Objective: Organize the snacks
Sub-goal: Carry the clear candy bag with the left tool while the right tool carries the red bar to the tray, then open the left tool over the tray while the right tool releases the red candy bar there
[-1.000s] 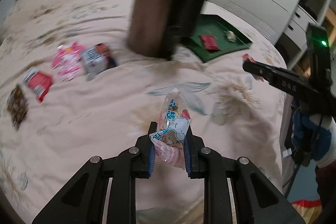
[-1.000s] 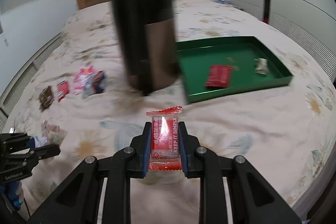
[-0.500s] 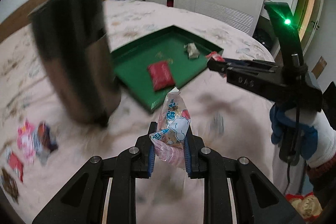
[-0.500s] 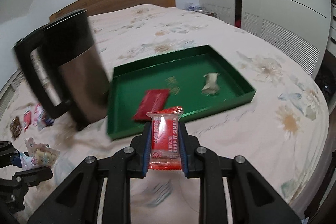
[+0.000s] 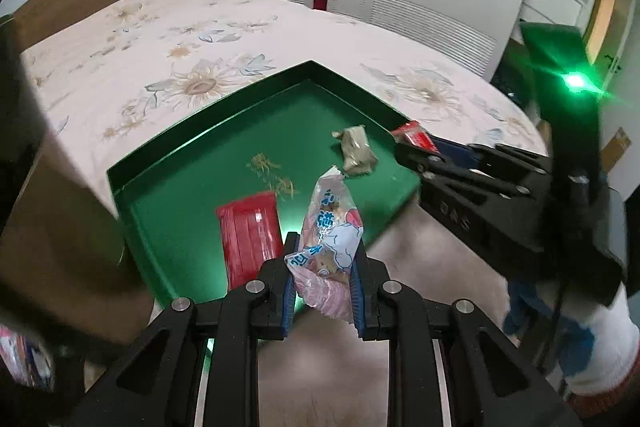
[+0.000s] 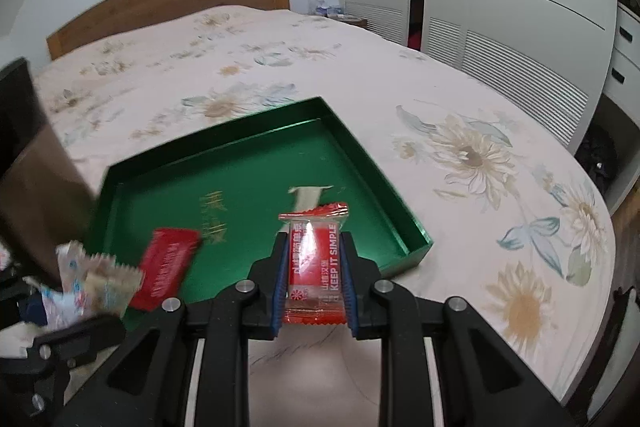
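Your left gripper (image 5: 323, 283) jaws pinch a pink crinkled snack packet (image 5: 329, 243); your right gripper (image 6: 313, 281) jaws clamp a red sachet (image 6: 314, 267). Both hang near the green tray (image 6: 256, 131) edge (release early and they land on the bed (image 6: 280, 59)). The dark jug (image 5: 52, 219) crowds the tray's left.

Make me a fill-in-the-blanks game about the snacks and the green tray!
1. The right tongs pinch a snack packet whose colour is ____.
2. The tray lies on a ____.
3. The number of snacks lying in the tray is ____.
4. The left tongs grip a pink-and-white ____.

Missing words: red; bed; two; packet
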### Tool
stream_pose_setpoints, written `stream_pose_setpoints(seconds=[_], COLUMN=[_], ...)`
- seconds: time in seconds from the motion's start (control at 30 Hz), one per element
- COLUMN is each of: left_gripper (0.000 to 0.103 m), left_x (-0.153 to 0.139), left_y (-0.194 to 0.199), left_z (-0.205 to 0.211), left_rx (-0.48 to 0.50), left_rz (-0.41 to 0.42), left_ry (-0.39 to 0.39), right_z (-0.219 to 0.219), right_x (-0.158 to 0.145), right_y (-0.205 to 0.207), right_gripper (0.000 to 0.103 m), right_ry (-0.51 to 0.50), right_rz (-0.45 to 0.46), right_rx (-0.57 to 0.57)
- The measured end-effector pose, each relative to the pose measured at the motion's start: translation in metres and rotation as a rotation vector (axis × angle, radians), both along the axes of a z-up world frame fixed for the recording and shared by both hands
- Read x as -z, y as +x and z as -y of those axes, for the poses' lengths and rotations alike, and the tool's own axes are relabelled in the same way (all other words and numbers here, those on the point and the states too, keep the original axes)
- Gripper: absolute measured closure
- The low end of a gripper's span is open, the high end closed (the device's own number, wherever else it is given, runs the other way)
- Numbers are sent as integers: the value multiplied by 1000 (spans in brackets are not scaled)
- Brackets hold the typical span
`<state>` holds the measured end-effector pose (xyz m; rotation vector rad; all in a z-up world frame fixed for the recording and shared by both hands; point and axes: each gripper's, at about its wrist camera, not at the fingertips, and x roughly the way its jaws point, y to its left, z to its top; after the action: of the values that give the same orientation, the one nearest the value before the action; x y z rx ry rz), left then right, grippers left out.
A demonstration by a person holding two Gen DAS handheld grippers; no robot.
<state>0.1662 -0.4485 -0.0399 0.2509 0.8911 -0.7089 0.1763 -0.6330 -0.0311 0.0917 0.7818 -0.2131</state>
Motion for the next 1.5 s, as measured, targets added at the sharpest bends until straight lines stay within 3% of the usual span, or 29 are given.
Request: stream_pose_setpoints(seconds=[0.23,0.6,0.87,1.03,1.1,1.2,1.5], left_gripper=[84,84,83,72,62,56,52], left_x=[29,58,60,56,51,43,17], left_y=[28,36,34,30,28,27,15], left_z=[23,29,32,32,31,28,8], left_rx=[-48,-56,-53,-44,-44,-48,-58], left_rz=[-16,-26,-5,10,30,46,54], left_ry=[48,86,98,102,101,91,66], right_z=[9,11,9,8,8,9,5], right_x=[19,40,42,42,42,40,15], right_y=[23,33,31,31,31,30,19], right_gripper=[72,72,71,70,66,54,44], right_ry=[-22,-30,-43,-45,-47,-45,-52], right_rz=[-25,-40,-35,-35,-38,-39,-16], right_rx=[14,20,22,22,23,30,15])
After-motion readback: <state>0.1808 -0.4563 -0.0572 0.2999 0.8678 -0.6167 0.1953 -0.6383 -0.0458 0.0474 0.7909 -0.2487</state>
